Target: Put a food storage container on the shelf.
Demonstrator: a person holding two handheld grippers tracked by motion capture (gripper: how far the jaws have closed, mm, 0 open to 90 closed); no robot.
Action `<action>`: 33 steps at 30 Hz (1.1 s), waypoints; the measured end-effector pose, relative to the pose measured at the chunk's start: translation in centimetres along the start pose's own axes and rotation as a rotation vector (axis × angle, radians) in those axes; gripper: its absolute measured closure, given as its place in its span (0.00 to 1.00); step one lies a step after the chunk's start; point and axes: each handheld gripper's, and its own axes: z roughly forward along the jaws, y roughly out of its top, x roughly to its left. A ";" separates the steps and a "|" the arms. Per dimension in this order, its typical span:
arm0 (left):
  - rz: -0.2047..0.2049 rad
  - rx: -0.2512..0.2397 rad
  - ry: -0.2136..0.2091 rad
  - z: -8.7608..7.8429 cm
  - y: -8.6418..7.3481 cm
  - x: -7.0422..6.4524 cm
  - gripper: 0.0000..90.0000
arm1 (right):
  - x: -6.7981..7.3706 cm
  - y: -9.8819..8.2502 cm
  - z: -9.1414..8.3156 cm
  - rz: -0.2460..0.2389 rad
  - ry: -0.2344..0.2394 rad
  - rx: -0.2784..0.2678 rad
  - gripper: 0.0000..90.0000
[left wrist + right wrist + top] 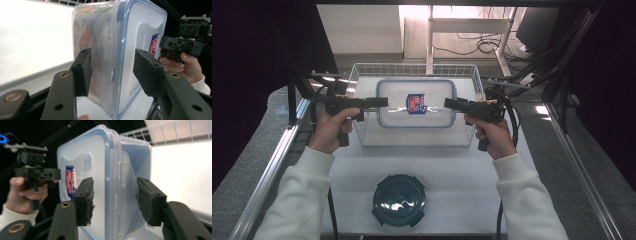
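A clear plastic container (397, 112) with a blue-rimmed lid and a red and blue label hangs level over the wire basket (412, 65). My left gripper (384, 102) holds its left end and my right gripper (447, 103) its right end, each shut on it. In the left gripper view the pads (81, 72) stand on either side of the container's end latch (107, 50), one on the lid side and one on the base side. The right gripper view has the same clasp on the other end (120, 177). Orange contents (83, 37) show dimly through the wall.
The basket stands at the far middle of the white table (452, 170). A dark round lid-like object (399, 200) lies near the front edge. Metal rails (277, 155) run along both sides of the table. Dark frame posts stand at the far corners.
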 end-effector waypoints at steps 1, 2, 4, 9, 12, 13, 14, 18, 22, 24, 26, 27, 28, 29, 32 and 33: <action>0.000 -0.004 -0.001 0.0 0.4 0.0 0.55 | 0.0 0.3 0.0 -0.005 0.005 -0.003 0.55; -0.002 -0.005 -0.003 0.1 0.7 0.1 0.55 | 0.0 0.7 0.1 -0.009 0.001 -0.006 0.55; -0.008 -0.008 -0.001 0.3 1.3 0.4 0.55 | -0.1 1.4 0.3 -0.008 -0.005 -0.008 0.55; -0.030 -0.014 0.011 1.0 3.0 1.1 0.55 | -0.8 2.6 1.2 0.001 -0.021 -0.003 0.54; -0.026 -0.008 0.011 1.3 4.1 1.3 0.55 | -1.2 3.4 1.5 0.003 -0.022 0.001 0.54; -0.021 -0.007 0.011 1.4 4.3 1.4 0.55 | -1.3 3.6 1.6 0.003 -0.023 -0.003 0.54; -0.023 -0.009 0.011 1.5 4.6 1.4 0.55 | -1.5 3.9 1.6 0.002 -0.023 -0.003 0.54; -0.024 -0.011 0.006 1.7 5.5 1.7 0.55 | -1.8 5.1 1.9 0.001 -0.019 0.002 0.54; -0.041 -0.014 -0.006 1.9 6.0 2.3 0.55 | -2.1 5.8 2.2 0.010 -0.025 0.015 0.54; -0.045 -0.013 -0.008 2.0 6.1 2.7 0.55 | -2.2 6.1 2.5 0.013 -0.026 0.021 0.54; -0.059 -0.013 -0.010 2.1 6.2 3.1 0.55 | -2.3 6.3 2.8 0.016 -0.030 0.026 0.54; -0.062 -0.014 -0.011 2.2 6.2 3.3 0.55 | -2.4 6.4 3.0 0.021 -0.030 0.029 0.54; -0.066 -0.011 -0.010 2.2 6.2 3.5 0.55 | -2.5 6.4 3.2 0.023 -0.032 0.031 0.54; -0.072 -0.008 -0.008 2.3 6.2 3.7 0.55 | -2.6 6.4 3.3 0.025 -0.032 0.034 0.54; -0.086 0.000 -0.002 2.5 6.2 4.2 0.55 | -3.1 6.4 3.9 0.038 -0.035 0.044 0.54; -0.094 0.005 0.001 2.6 6.2 4.6 0.55 | -3.3 6.3 4.1 0.049 -0.033 0.050 0.54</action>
